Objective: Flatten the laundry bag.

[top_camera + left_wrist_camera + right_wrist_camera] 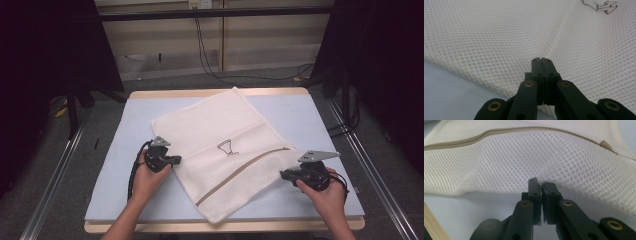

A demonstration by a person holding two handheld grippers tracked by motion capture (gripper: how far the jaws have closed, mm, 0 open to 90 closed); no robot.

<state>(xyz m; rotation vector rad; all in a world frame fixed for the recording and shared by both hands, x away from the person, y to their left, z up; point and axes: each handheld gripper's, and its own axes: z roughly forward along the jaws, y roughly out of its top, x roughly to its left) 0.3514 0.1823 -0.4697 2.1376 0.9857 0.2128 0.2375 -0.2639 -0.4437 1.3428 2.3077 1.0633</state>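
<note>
1. The cream mesh laundry bag lies flat in the middle of the high view, on the pale blue table top. It is turned on the diagonal, with one corner toward the upper middle of the frame and the opposite corner at the lower middle.
2. Its tan zipper runs from the lower middle up toward the right, and the bag's long axis looks roughly parallel to it. The small drawn logo sits near the centre.
3. The left gripper, at the left-centre of the high view, has its jaws pressed together on the mesh at the bag's left edge. In the left gripper view a crease runs from the tips toward the upper right.
4. The right gripper, at the lower right, pinches the mesh edge just below the zipper pull. Its jaws are nearly together with fabric between them.
5. To do this step well, I judge both pinches should hold firm while the hands move together, keeping the fabric taut between them so the bag does not sag or bunch.
</note>
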